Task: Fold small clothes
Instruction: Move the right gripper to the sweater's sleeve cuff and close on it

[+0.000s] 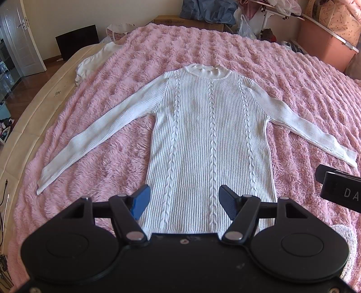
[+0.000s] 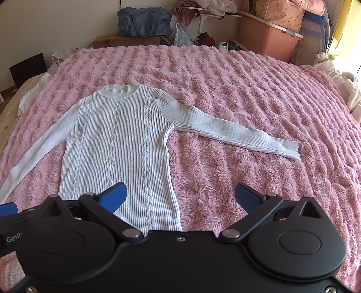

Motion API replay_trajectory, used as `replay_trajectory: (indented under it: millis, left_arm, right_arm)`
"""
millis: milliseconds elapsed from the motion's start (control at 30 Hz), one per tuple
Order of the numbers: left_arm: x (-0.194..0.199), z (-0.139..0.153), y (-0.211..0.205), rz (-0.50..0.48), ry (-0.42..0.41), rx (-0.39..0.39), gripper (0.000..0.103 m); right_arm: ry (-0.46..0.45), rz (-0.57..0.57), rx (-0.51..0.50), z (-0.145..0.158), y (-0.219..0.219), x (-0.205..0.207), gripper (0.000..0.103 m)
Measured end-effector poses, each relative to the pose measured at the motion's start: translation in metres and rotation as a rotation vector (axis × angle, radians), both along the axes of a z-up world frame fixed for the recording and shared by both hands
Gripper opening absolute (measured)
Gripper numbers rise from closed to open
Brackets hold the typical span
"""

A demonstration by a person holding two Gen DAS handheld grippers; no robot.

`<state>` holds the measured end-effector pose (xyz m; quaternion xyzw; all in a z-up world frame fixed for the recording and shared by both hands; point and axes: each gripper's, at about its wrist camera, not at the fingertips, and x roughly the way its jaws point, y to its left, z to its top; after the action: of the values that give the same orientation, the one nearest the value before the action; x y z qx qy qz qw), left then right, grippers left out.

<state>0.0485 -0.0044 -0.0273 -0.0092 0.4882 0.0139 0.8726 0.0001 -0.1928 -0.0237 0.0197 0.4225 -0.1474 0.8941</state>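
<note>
A white ribbed cable-knit sweater (image 1: 209, 135) lies flat, face up, on the pink fluffy blanket (image 1: 158, 45), collar far, hem near, both sleeves spread outward. My left gripper (image 1: 183, 202) is open and empty, hovering over the hem near the body's middle. The sweater also shows in the right wrist view (image 2: 115, 146), with its right sleeve (image 2: 237, 133) stretched to the right. My right gripper (image 2: 180, 198) is open and empty above the hem's right corner and the blanket (image 2: 248, 78). The right gripper's body shows in the left wrist view (image 1: 340, 189).
Another white garment (image 1: 94, 58) lies at the blanket's far left edge. Beyond the bed stand a cardboard box (image 2: 126, 41), a blue bag (image 2: 144, 21), a pink storage bin (image 2: 268, 38) and plastic bags. The bed's beige edge (image 1: 29, 117) runs along the left.
</note>
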Motion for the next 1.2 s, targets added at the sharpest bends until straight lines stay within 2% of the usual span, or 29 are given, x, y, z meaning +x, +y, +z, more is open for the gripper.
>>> replay_trajectory:
  millis: [200,367,633,767,867,1033,1200]
  left_arm:
    - [0.006,-0.003,-0.002,-0.007,0.005,-0.003,0.071]
    - [0.021,-0.008,-0.014,-0.042,-0.007,-0.014,0.071]
    - [0.06,-0.017,-0.063,-0.218,-0.062,-0.107,0.071]
    - [0.088,-0.024,-0.099,-0.313,-0.11,-0.188,0.071]
    - [0.112,-0.032,-0.126,-0.36,-0.139,-0.195,0.071]
    - [0.156,-0.054,-0.161,-0.395,-0.142,-0.202,0.071]
    - [0.198,-0.086,-0.189,-0.392,-0.144,-0.22,0.071]
  right_arm:
    - [0.008,0.001,0.001,0.0,-0.002,0.007,0.103]
    - [-0.043,-0.032,-0.004,-0.001,-0.019,0.007,0.103]
    - [-0.129,-0.182,0.039,-0.009,-0.091,0.008,0.103]
    - [-0.167,-0.249,0.02,-0.015,-0.125,0.009,0.103]
    - [-0.183,-0.273,-0.014,-0.023,-0.148,0.013,0.103]
    - [-0.207,-0.306,-0.087,-0.043,-0.185,0.024,0.1]
    - [-0.229,-0.376,-0.091,-0.073,-0.231,0.036,0.087]
